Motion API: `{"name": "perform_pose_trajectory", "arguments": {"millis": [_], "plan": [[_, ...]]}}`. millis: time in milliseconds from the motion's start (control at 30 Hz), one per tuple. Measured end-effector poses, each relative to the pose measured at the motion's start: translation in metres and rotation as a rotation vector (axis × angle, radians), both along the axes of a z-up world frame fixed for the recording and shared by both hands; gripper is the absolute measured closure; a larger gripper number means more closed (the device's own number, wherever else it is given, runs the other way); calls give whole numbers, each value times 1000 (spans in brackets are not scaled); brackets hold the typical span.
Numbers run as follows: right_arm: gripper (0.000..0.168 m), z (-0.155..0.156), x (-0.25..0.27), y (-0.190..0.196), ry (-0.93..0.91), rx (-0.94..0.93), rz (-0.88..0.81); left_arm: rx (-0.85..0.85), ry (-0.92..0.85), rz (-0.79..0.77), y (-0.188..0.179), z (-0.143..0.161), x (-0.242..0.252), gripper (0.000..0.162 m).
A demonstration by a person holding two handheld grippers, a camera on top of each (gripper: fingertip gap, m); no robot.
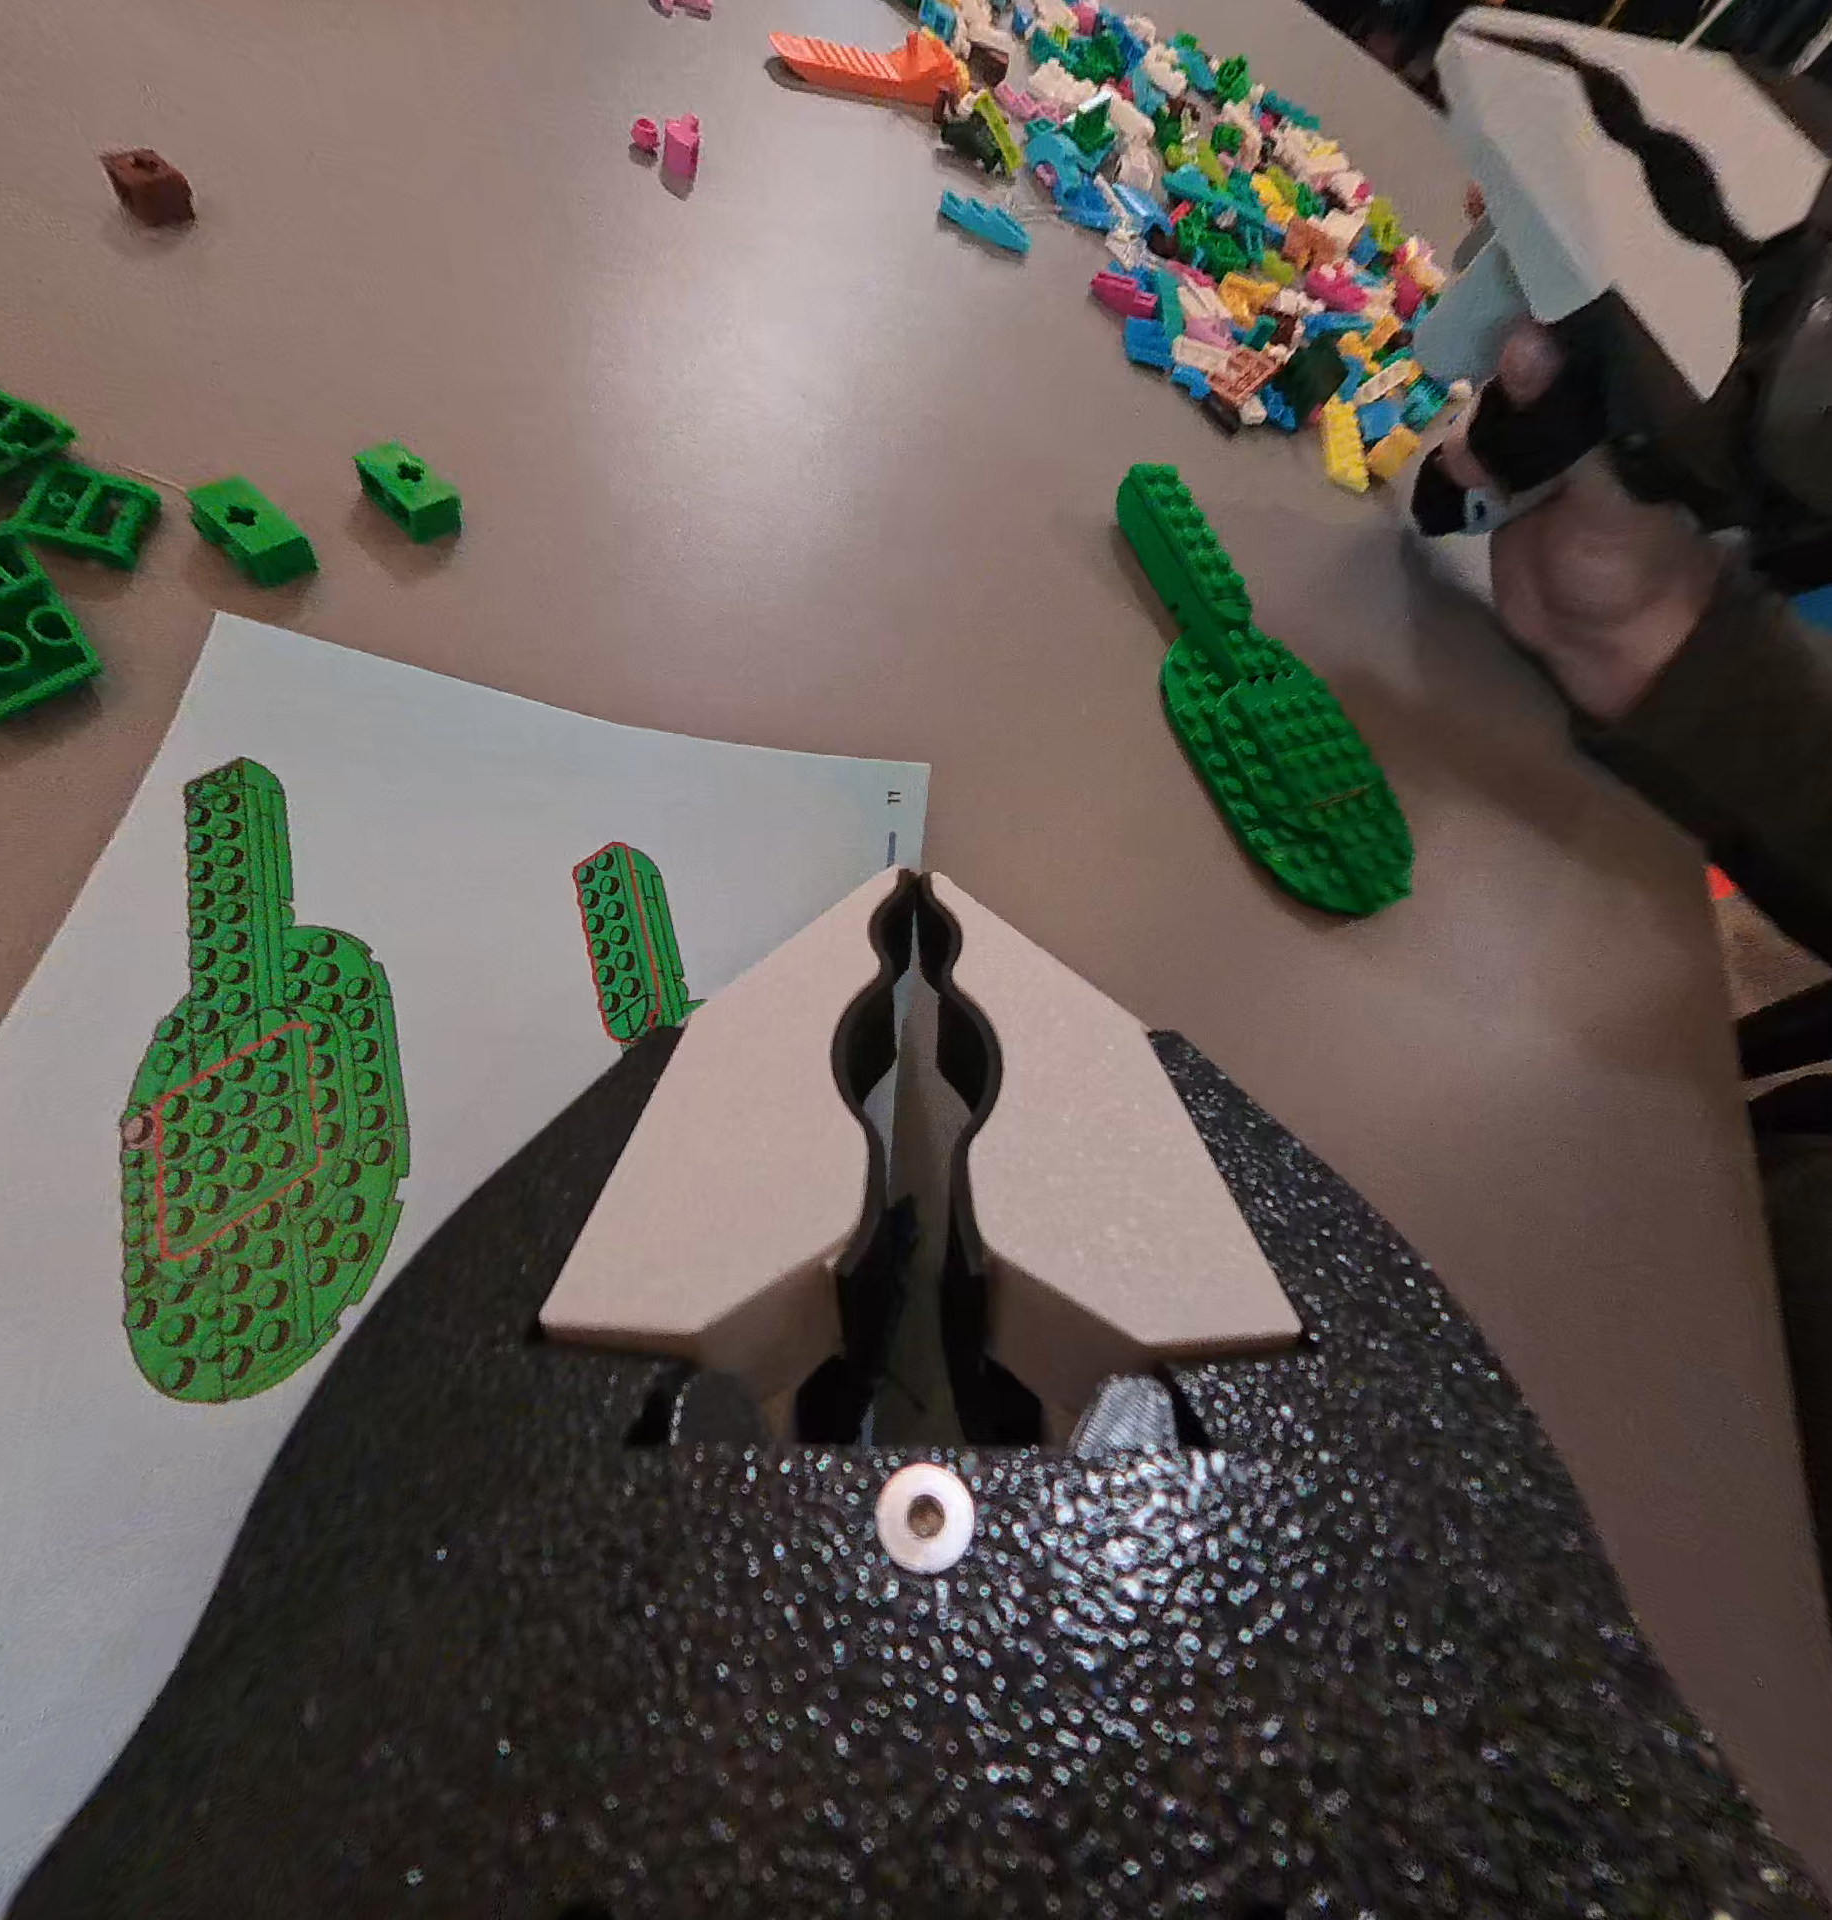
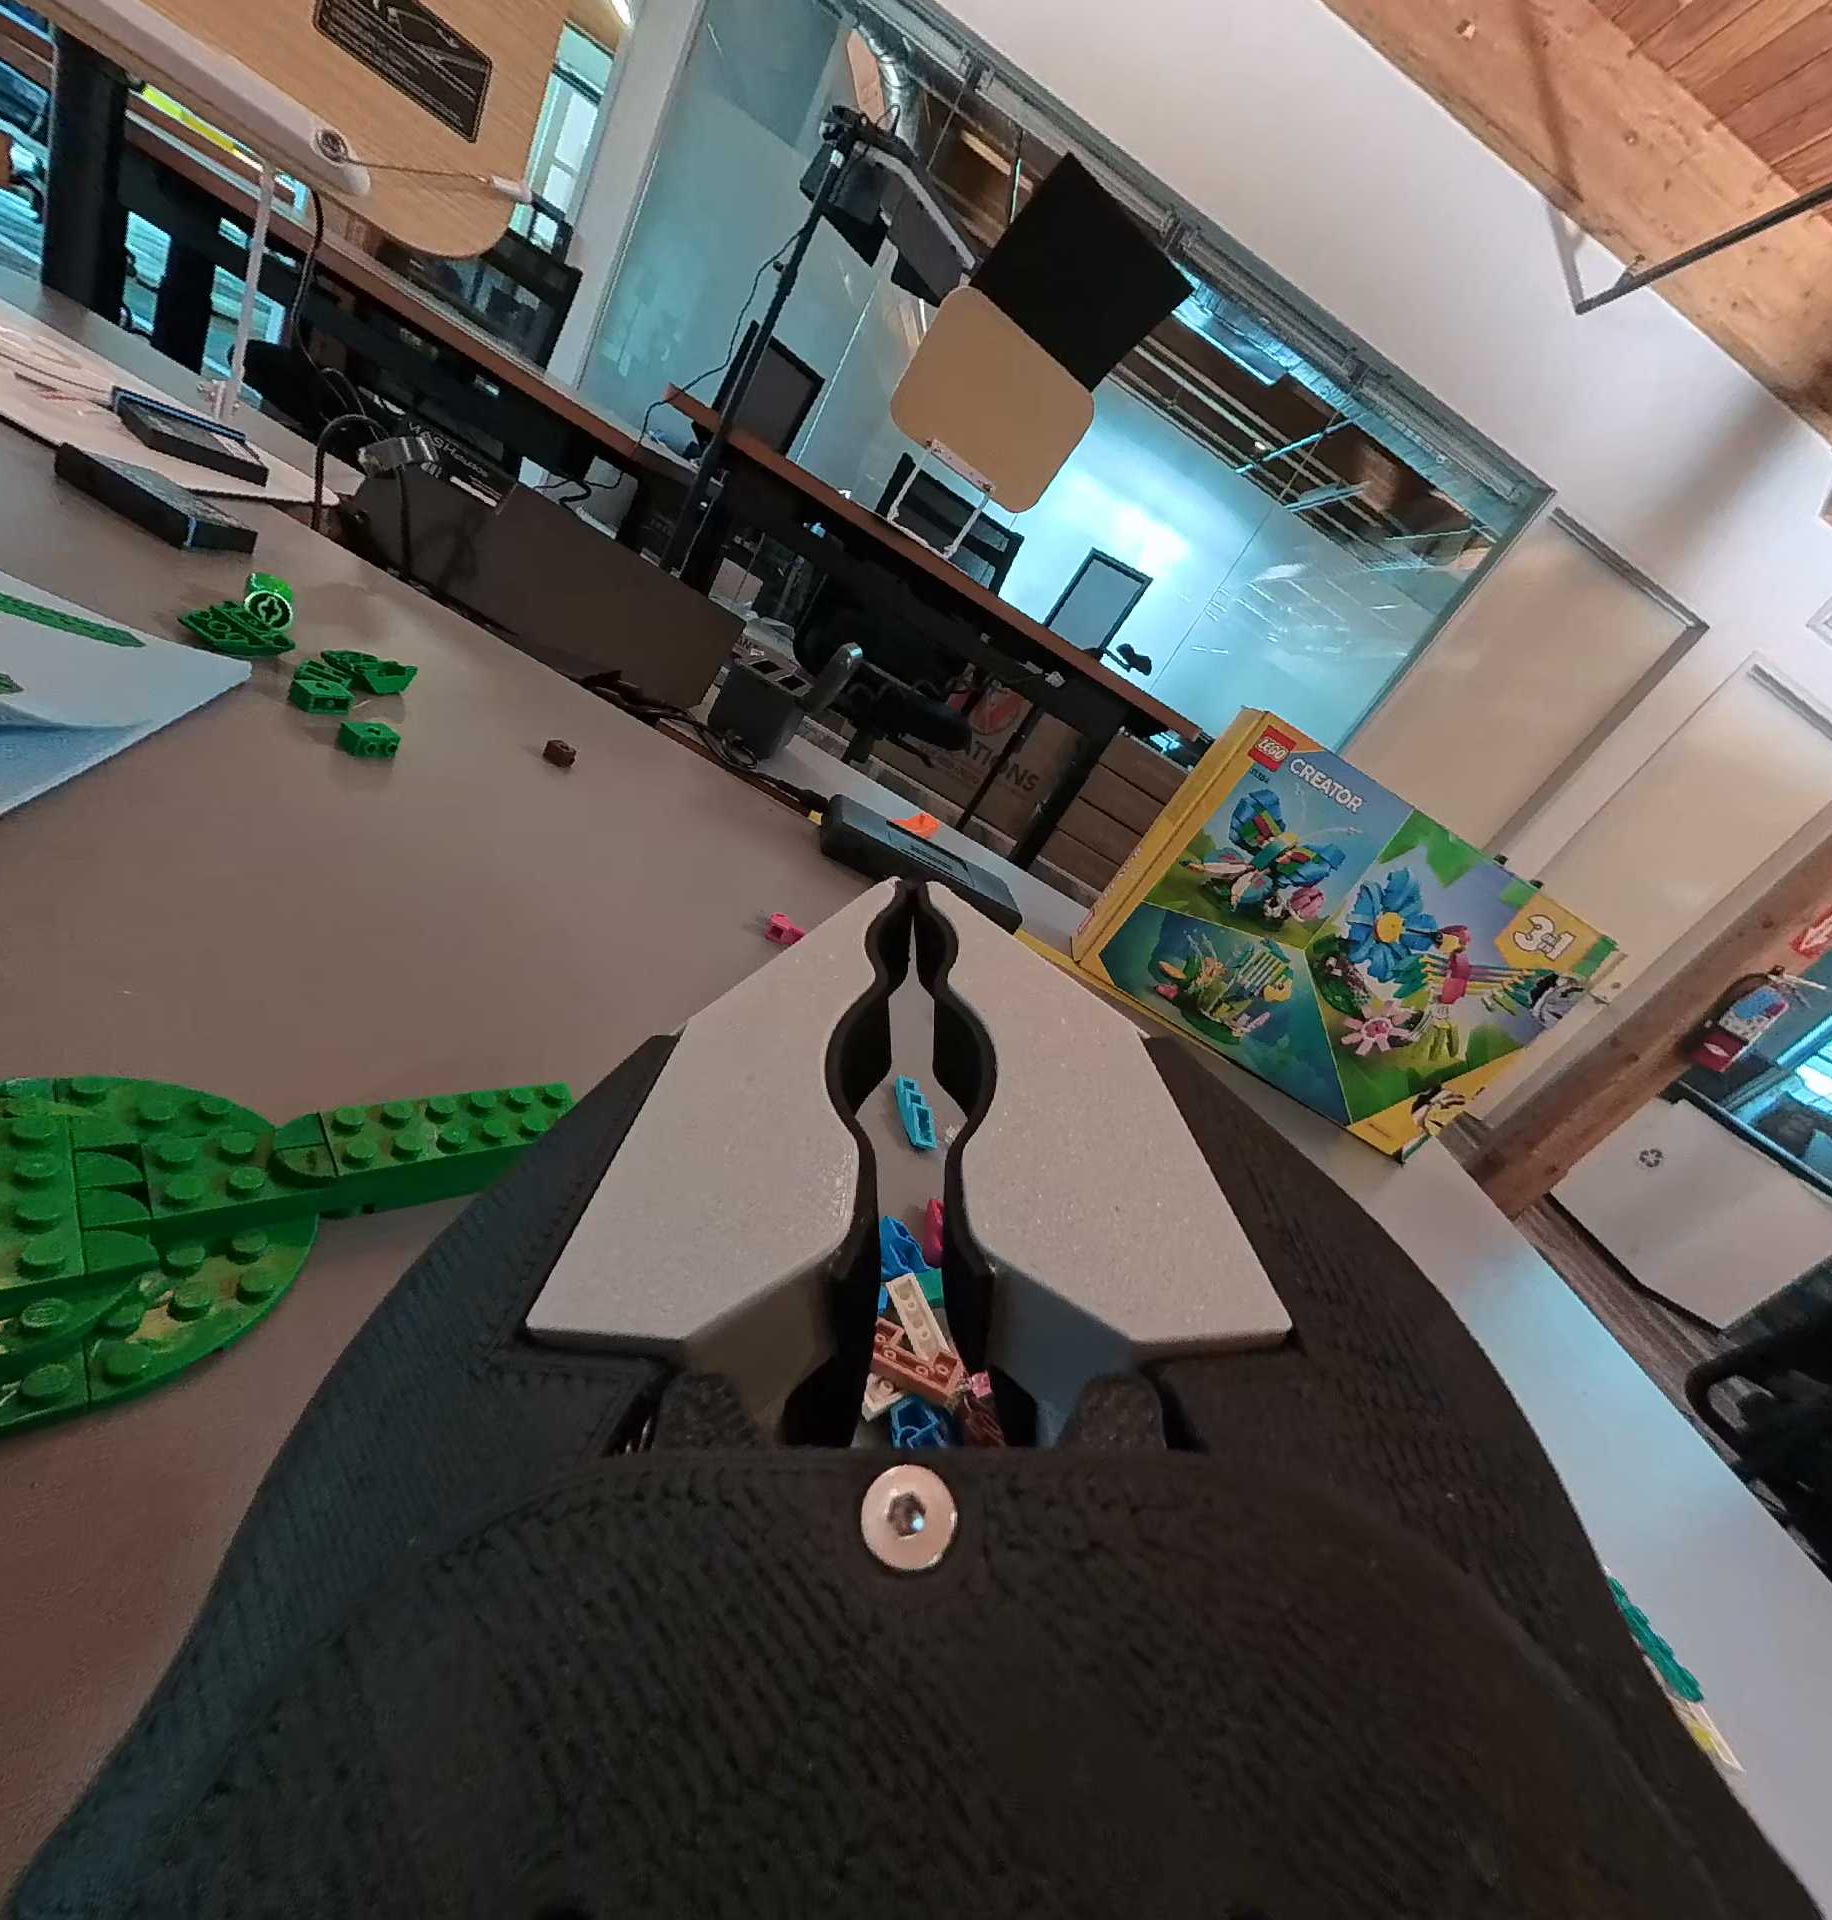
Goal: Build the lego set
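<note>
The green Lego build [image 1: 1276, 717], a rounded plate with a long studded stem, lies on the grey-brown table [image 1: 787, 416]; it also shows in the right wrist view [image 2: 112, 1195]. My left gripper [image 1: 914, 878] is shut, its tips over the right edge of the open instruction page [image 1: 476, 831]. I cannot tell whether the tips pinch the paper. My right gripper [image 2: 912, 888] is shut with nothing between its tips. It is above the pile of mixed coloured bricks [image 1: 1234, 229] and also shows in the left wrist view [image 1: 1504, 47].
Loose green bricks [image 1: 252, 530] lie left of the page. A brown brick [image 1: 148, 187], pink pieces [image 1: 678, 140] and an orange brick separator [image 1: 860, 68] lie farther back. The set's box [image 2: 1338, 935] and a black device [image 2: 922, 862] stand at the table's far side. Spacing between my two grippers at the tips: around 20 cm. The left gripper is farther from the orange brick separator [image 1: 860, 68], some 30 cm, than the right, some 20 cm.
</note>
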State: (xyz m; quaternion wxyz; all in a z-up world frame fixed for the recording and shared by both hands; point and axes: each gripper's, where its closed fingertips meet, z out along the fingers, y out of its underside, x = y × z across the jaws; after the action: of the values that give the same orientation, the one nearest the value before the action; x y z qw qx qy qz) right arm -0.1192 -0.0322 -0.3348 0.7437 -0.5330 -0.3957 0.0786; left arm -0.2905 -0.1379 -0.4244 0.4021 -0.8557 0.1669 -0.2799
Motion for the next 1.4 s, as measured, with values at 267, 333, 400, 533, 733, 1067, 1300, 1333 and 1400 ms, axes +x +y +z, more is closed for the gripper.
{"name": "perform_pose_trajectory", "arguments": {"millis": [267, 333, 400, 533, 733, 1067, 1300, 1333, 1400], "plan": [[168, 0, 1, -1, -6, -1, 1, -26, -157, 12, -1, 9, -4, 162], [168, 0, 1, -1, -9, 1, 1, -23, -167, 16, 0, 10, -5, 162], [168, 0, 1, -2, -10, 1, 1, -23, -172, 16, 0, 11, -5, 162], [168, -1, 0, -2, -13, -1, 4, -62, -176, -1, -3, 6, -2, 162], [168, -2, -1, -3, -20, 0, 10, -89, -212, -2, -3, 6, -3, 162], [168, -2, -10, -11, -88, 55, 27, -85, -263, 32, 0, 10, -8, 162], [168, -44, -136, -90, -341, -447, 474, -46, -276, 25, -5, 16, -9, 162], [168, -52, -150, -93, -357, -545, 496, -45, -285, 19, -6, 17, -9, 162], [168, -69, -169, -98, -394, -744, 539, -35, -306, 6, -8, 21, -9, 162]]}}
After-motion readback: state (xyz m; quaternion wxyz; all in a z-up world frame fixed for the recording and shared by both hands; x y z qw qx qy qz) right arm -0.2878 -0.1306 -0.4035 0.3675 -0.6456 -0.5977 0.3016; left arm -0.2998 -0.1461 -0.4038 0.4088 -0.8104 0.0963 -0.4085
